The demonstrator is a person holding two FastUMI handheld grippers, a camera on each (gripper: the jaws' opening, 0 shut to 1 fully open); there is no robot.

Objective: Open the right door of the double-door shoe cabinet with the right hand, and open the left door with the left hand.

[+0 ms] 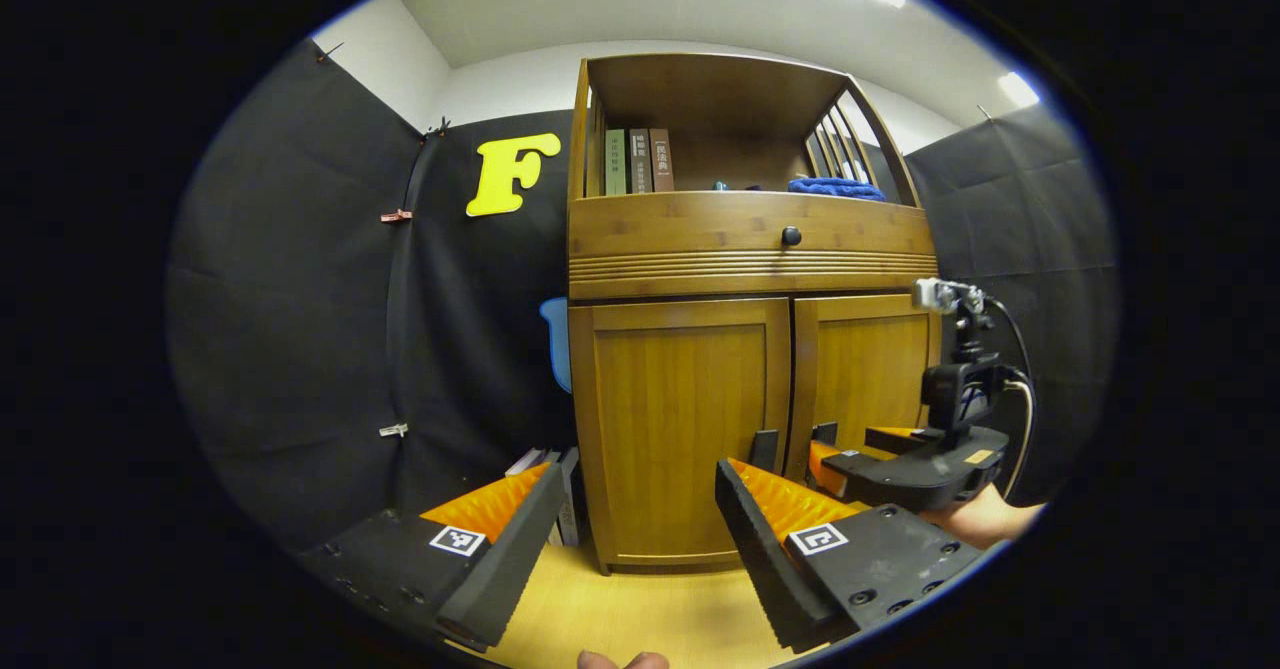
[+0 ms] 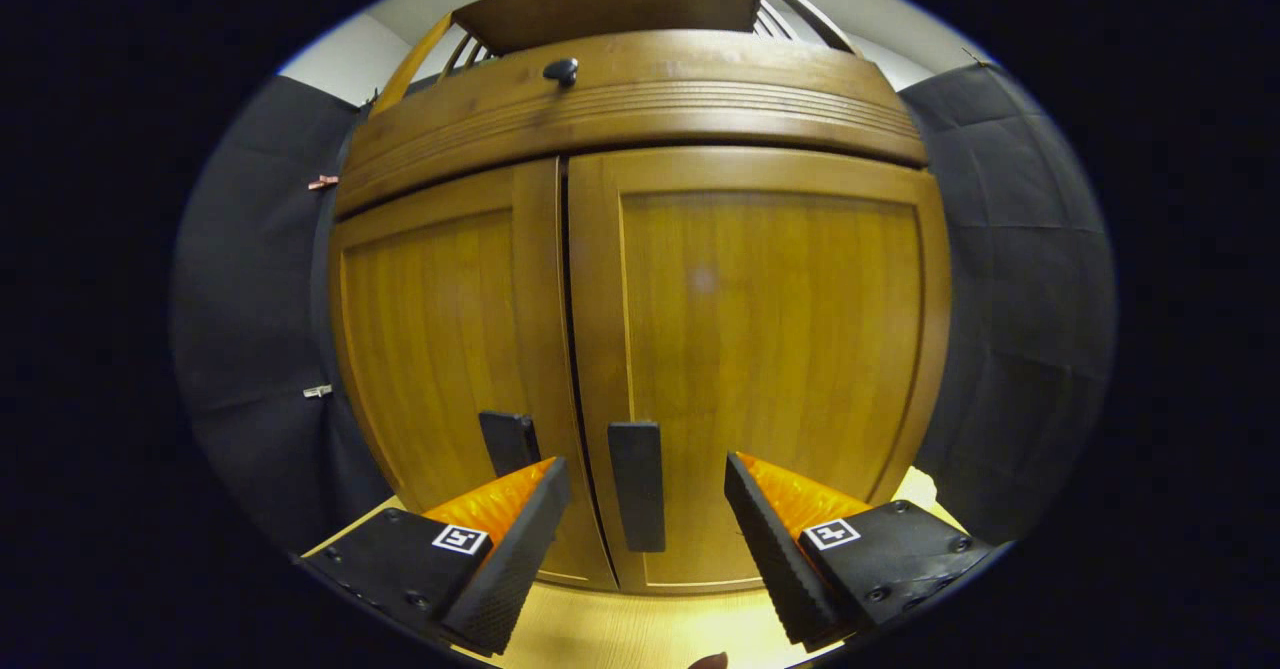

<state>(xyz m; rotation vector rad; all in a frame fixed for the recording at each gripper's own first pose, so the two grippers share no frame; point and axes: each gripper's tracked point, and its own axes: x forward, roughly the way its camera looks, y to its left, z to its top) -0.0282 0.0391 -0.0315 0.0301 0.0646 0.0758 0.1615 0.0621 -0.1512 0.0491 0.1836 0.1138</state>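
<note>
- right gripper (image 2: 645, 539) is spread wide and holds nothing; the right door's handle (image 2: 637, 484), a dark upright bar, stands dead ahead between its fingers, its long axis vertical, not yet touched as far as i can tell.
- the right door (image 2: 770, 349) is shut, as is the left door (image 2: 440, 329); the seam lies just left of that handle.
- left gripper (image 1: 630, 539) is likewise wide open and empty, farther back from the shoe cabinet (image 1: 750, 249); the left door's handle (image 1: 764, 449) sits ahead, slightly right of its centre line.
- the right gripper is the nearer one, so i judge its door goes first.
</note>
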